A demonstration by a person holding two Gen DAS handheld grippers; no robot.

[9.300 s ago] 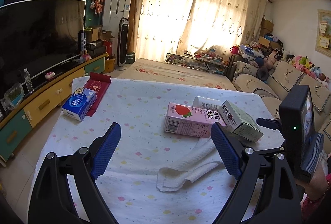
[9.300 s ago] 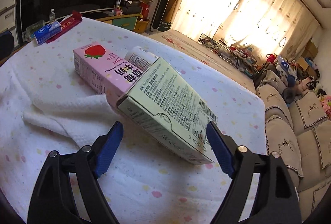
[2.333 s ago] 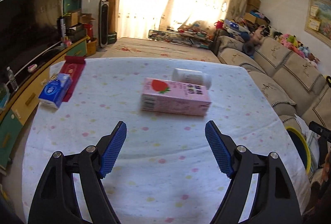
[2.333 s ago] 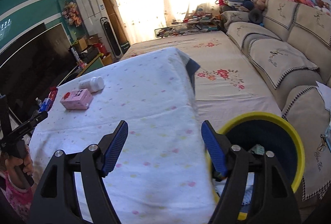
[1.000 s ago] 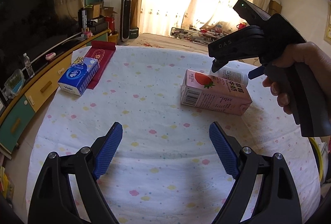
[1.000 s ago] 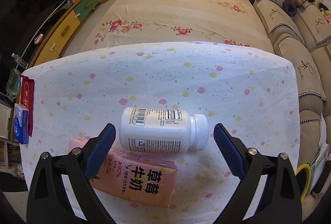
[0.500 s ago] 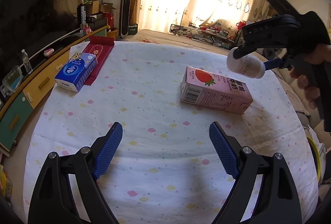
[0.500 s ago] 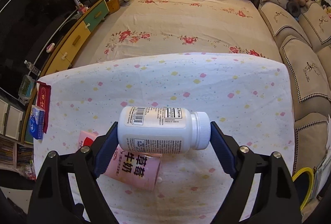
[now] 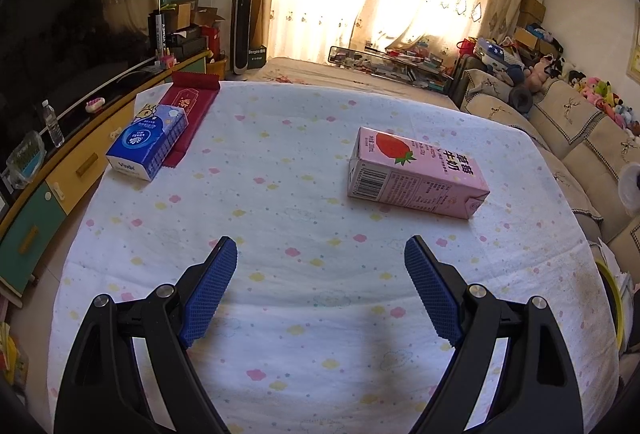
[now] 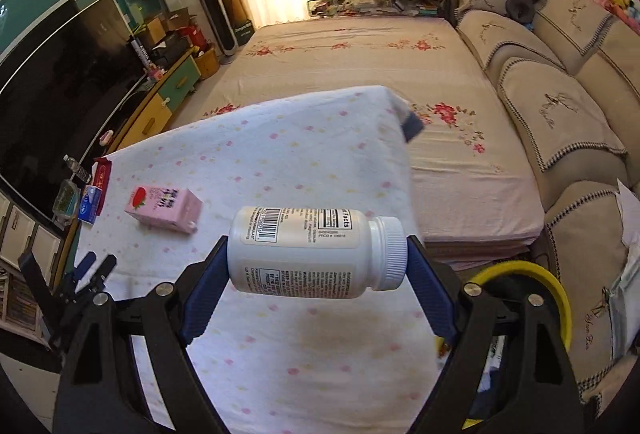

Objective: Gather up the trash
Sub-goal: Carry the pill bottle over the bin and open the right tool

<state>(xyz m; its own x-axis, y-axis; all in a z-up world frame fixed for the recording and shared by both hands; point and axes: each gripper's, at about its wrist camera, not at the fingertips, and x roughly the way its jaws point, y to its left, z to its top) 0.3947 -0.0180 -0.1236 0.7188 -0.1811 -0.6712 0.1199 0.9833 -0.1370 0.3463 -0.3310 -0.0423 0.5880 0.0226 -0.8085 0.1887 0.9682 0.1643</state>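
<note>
A white pill bottle [image 10: 304,262] with a screw cap hangs sideways in the air, and my right gripper [image 10: 317,248] is shut on it end to end, one pad on the base and one on the cap. Below and to its right stands a yellow-rimmed bin [image 10: 520,270] beside the table's corner. A pink strawberry milk carton [image 9: 416,173] lies on its side on the spotted tablecloth [image 9: 280,201], ahead and right of my left gripper [image 9: 320,250], which hovers open and empty over the cloth. The carton [image 10: 164,207] also shows far left in the right wrist view.
A blue tissue pack [image 9: 148,141] and a red packet [image 9: 192,101] lie at the table's far left. A TV cabinet [image 9: 60,177] runs along the left and a beige sofa [image 10: 560,105] along the right. The bin's rim [image 9: 612,298] shows at the table's right edge.
My right gripper closed on the white bottle, lifted it off the table beside the carton and carried it right, toward the bin, out of the left wrist view. The left gripper stayed put.
</note>
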